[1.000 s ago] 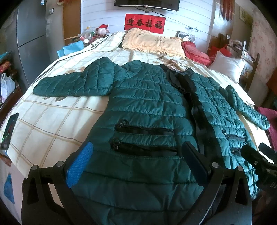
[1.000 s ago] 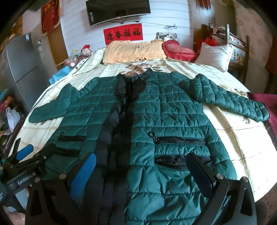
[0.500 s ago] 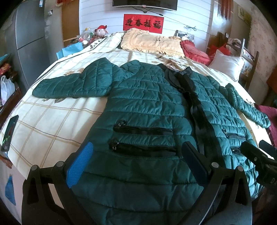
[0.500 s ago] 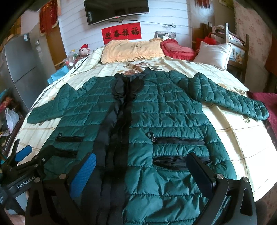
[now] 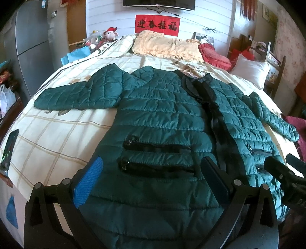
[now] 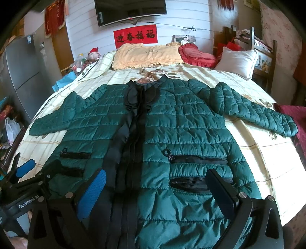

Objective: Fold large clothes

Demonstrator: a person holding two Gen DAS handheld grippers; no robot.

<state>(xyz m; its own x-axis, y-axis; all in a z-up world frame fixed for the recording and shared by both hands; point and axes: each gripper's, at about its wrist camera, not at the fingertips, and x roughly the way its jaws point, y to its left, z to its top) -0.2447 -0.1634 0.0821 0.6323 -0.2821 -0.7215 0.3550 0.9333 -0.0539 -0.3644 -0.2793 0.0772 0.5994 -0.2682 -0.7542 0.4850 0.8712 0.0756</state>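
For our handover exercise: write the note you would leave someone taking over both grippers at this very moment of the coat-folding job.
Left gripper: open, holding nothing, over the hem on the coat's left half.
Right gripper: open, holding nothing, over the hem on the right half.
Green quilted coat: flat on the bed, front up, collar toward the pillows, both sleeves spread out sideways.
Done: coat laid out.
Left: every fold; likely sleeves in first, then the body.

jacket (image 5: 164, 118) hem: cut off below | television (image 6: 130, 11) top: cropped
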